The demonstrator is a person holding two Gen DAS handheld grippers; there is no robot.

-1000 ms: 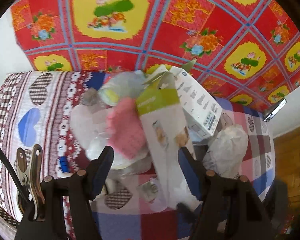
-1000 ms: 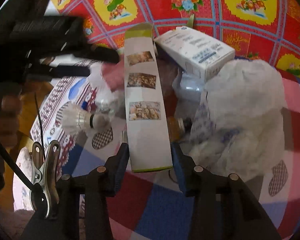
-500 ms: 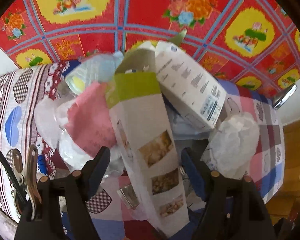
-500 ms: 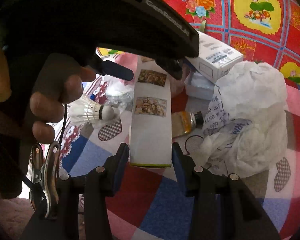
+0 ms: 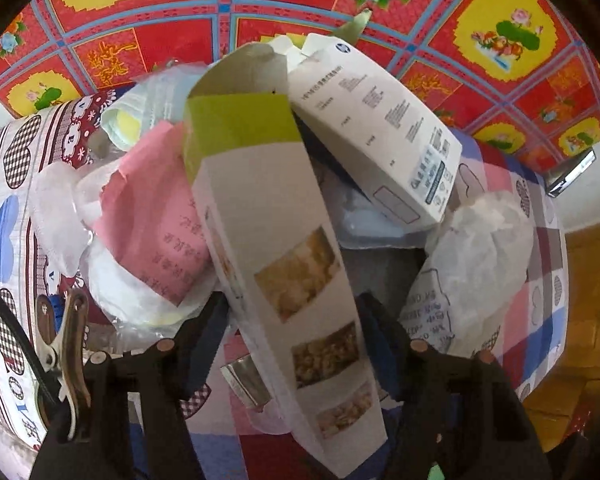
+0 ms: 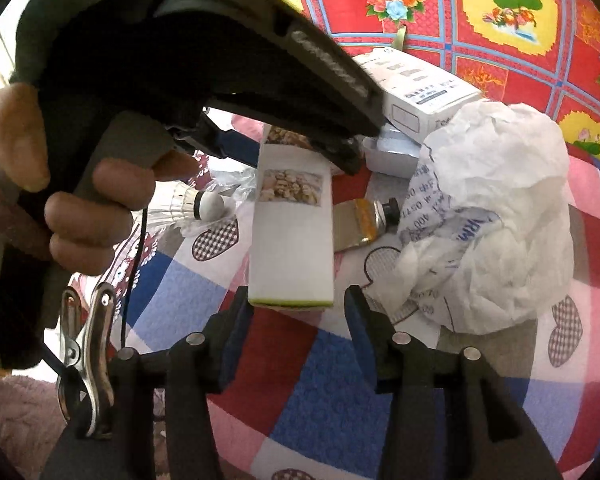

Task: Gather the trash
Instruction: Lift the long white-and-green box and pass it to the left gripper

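A long white carton with a green end and photo panels lies on top of a trash pile, also seen in the right wrist view. My left gripper is open, its jaws on either side of the carton's middle. My right gripper is open, its jaws just short of the carton's near end. Around it lie a white printed box, pink paper, a crumpled white bag, a squeezed tube and a shuttlecock.
The pile sits on a checked cloth with heart shapes. A red and yellow flowered cloth hangs behind. The hand-held left gripper's body fills the upper left of the right wrist view.
My left gripper has moved forward and down over the pile until its jaws straddle the carton. My right gripper stays near the carton's end, a little farther back.
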